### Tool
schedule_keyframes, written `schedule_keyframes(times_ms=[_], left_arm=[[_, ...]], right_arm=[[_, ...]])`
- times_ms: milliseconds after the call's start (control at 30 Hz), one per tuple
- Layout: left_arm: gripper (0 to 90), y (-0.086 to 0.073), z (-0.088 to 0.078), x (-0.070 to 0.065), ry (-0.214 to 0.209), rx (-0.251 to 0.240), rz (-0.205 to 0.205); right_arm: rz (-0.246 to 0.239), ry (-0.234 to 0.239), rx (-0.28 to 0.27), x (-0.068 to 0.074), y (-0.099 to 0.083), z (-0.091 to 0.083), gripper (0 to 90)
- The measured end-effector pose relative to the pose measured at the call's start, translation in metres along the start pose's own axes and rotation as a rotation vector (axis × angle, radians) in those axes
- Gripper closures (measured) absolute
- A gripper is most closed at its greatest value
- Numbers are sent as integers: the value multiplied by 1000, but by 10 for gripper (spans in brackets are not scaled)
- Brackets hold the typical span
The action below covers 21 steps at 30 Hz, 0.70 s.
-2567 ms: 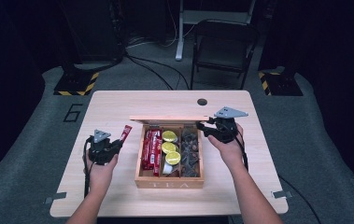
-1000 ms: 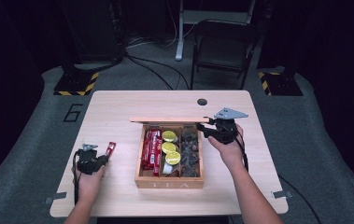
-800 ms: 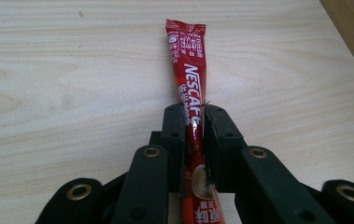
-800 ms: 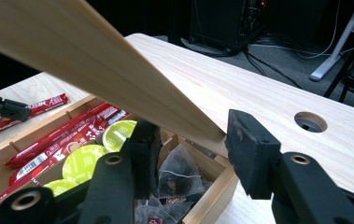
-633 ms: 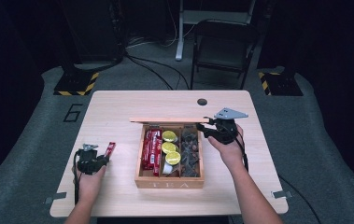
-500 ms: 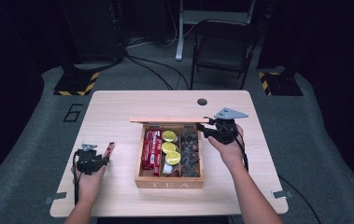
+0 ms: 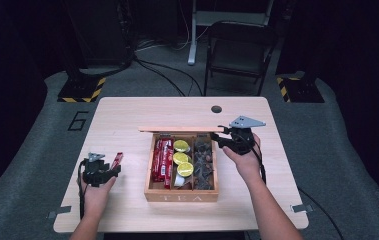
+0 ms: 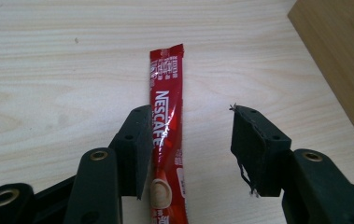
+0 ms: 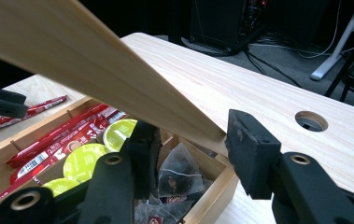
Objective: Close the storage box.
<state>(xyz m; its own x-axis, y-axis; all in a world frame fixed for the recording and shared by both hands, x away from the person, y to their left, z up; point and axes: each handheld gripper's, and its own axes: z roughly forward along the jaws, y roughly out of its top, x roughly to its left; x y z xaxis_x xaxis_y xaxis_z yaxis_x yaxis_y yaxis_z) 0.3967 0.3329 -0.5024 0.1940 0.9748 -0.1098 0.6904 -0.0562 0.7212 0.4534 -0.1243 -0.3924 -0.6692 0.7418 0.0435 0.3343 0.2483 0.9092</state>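
A red Nescafe stick (image 7: 117,160) lies flat on the table, left of the wooden tea box (image 7: 182,195). My left gripper (image 7: 111,168) is open, and the stick (image 8: 167,116) lies along the inner side of its left jaw. The box lid (image 7: 182,129) stands tilted up. My right gripper (image 7: 216,140) is at the lid's right end. In the right gripper view the lid (image 9: 72,51) passes between the parted jaws of that gripper (image 9: 188,135), its corner against the right one.
The box holds red sticks (image 7: 162,160), yellow-green capsules (image 7: 181,157) and dark tea bags (image 7: 204,165). A cable hole (image 7: 216,109) sits in the table behind the box. A chair (image 7: 237,50) stands beyond the far edge.
My left gripper drew back from beside the box toward the near left with the red stick. Over the last second it barely moved. The right gripper and the lid stayed put.
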Motion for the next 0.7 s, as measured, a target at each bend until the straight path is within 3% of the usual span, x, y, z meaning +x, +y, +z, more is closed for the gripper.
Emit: schedule_keyframes(times_ms=[167, 433, 533, 700], left_arm=[[483, 3, -4, -7, -9, -21, 28], [483, 10, -12, -25, -78, -48, 52], [483, 13, -15, -33, -109, -37, 80], [483, 18, -17, -42, -135, -47, 103]], right_arm=[[-2, 0, 0, 0, 0, 0, 547], [-2, 0, 3, 0, 0, 0, 547], [-4, -1, 4, 1, 0, 0, 547], [-9, -6, 9, 2, -1, -1, 546]])
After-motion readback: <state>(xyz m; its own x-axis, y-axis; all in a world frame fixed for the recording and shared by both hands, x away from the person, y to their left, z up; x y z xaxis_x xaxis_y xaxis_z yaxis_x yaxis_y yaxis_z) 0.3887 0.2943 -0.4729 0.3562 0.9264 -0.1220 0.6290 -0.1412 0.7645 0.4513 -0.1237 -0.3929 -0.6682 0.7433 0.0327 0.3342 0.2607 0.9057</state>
